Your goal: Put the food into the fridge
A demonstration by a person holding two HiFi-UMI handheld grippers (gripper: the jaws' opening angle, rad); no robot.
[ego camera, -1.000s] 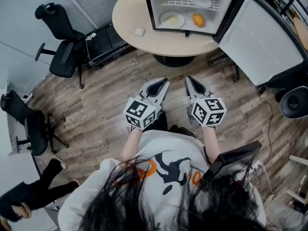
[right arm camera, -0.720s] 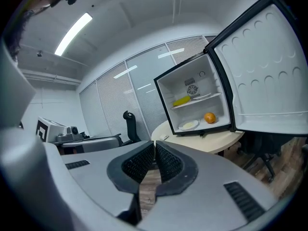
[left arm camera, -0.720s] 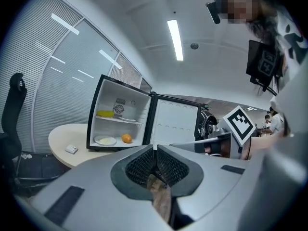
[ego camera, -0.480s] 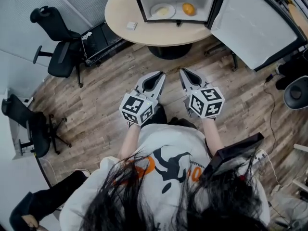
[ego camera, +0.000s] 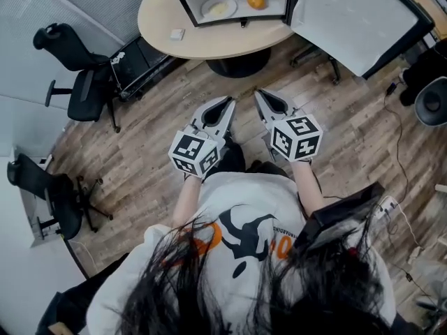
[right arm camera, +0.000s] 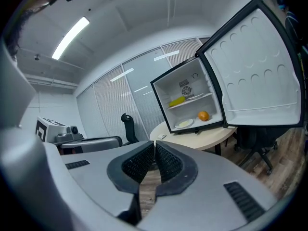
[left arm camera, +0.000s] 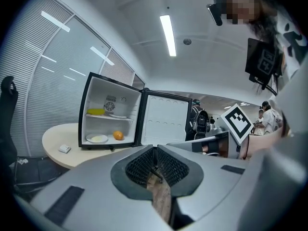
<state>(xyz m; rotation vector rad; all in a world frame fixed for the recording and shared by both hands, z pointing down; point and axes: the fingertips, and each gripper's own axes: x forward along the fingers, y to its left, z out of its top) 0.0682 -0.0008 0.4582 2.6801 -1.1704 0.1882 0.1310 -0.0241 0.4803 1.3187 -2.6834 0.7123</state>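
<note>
head view shows the person standing on the wooden floor, well apart from the round table (ego camera: 209,44). both tools are held side by side in front of the body, aimed toward the fridge (ego camera: 237,21). the left gripper (ego camera: 225,103) has its jaws pressed together with nothing between them, and the right gripper (ego camera: 260,95) is the same, closed on nothing. that fits hands with no load to carry.

the fridge sits at the table's far edge with its door (ego camera: 349,19) swung wide to the right, so the inside is open to reach. the food is already in there: an orange (ego camera: 255,0) on the fridge floor just beside a plate (ego camera: 218,8), and a long yellow item (left arm camera: 95,111) on the upper shelf near its left edge. a small white object (ego camera: 177,34) lies on the table near its left edge; i cannot tell what it is.

judging by this, the loading looks done, and only the open door seems left to deal with.
</note>
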